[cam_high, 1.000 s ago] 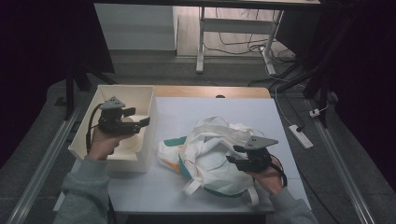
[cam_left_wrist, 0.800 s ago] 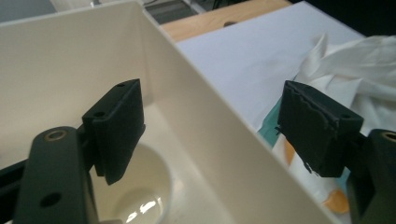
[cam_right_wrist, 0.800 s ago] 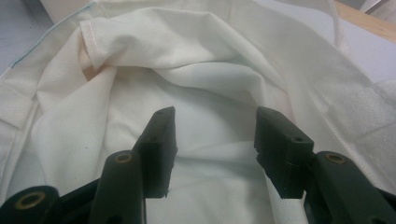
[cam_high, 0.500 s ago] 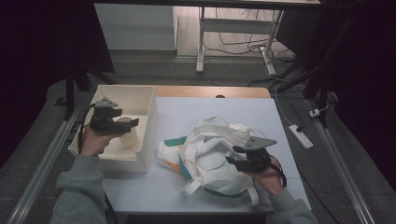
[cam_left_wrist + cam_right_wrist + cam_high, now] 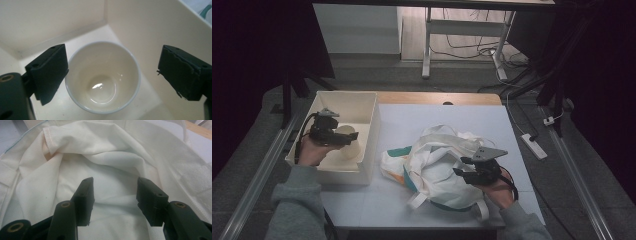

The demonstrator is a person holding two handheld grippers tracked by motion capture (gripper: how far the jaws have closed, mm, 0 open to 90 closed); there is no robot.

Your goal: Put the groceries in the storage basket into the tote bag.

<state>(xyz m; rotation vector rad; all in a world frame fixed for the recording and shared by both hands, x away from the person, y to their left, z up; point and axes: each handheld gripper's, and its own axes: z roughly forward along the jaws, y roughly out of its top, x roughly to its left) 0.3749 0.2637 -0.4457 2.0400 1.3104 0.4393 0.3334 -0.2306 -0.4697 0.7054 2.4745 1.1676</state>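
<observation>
A cream cup (image 5: 102, 77) stands upright inside the white bin (image 5: 364, 107) at the table's left; in the high view the cup (image 5: 350, 142) sits near the bin's right wall. My left gripper (image 5: 112, 72) hangs open above it, one jaw on each side of the rim, not touching. A crumpled white cloth bag (image 5: 437, 160) with teal and orange print lies mid-table. My right gripper (image 5: 467, 172) rests open at the bag's right side, and the right gripper view has its jaws apart over the white fabric (image 5: 110, 162).
The bin's walls (image 5: 155, 27) stand close around the cup. Bag straps (image 5: 419, 200) trail toward the table's front edge. Bare table surface (image 5: 422, 117) lies behind the bag. A power strip (image 5: 532, 145) lies off the table's right side.
My left gripper moved left and down into the bin, over the cup. The right gripper stayed at the bag.
</observation>
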